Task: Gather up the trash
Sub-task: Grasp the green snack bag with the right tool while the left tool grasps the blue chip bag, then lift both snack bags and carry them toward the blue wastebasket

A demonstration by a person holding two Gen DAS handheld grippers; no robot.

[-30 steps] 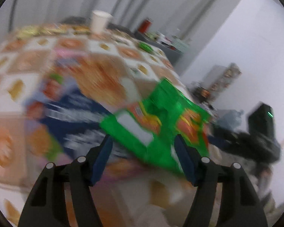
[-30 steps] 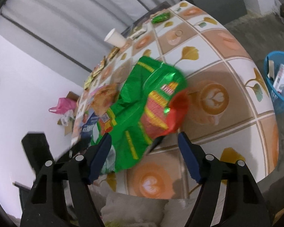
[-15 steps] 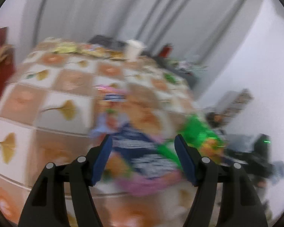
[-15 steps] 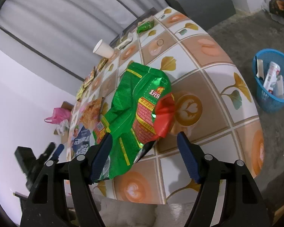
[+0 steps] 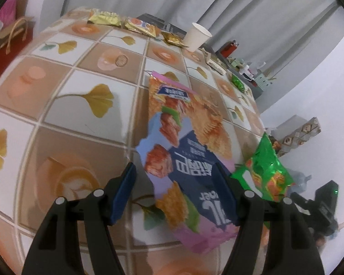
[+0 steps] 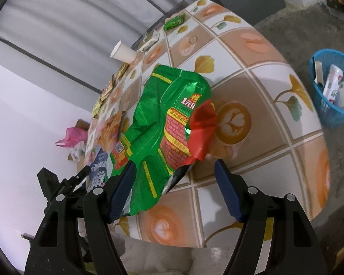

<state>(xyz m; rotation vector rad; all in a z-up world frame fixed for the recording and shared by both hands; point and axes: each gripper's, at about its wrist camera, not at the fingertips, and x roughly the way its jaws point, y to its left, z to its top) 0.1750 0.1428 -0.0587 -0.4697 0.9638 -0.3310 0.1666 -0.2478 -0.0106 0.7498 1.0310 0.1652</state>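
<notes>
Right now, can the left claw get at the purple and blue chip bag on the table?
Probably yes. The left claw stands open right over the near end of the purple and blue chip bag, which lies flat on the table, uncovered. The green snack bag lies beside it, not across it.

Worktop (image 5: 84, 73) tiled brown and white with yellow leaves and latte hearts, green-and-red snack bag (image 6: 167, 123), pink, navy and orange chip bag (image 5: 183, 155), blue basket (image 6: 328, 112), white cup (image 5: 197, 37)

The left gripper (image 5: 175, 191) has swung away from the crinkled green foil snack bag (image 5: 267, 175) and now brackets the flat pink-and-blue crisp packet (image 5: 188, 155), its view no longer blurred.
</notes>
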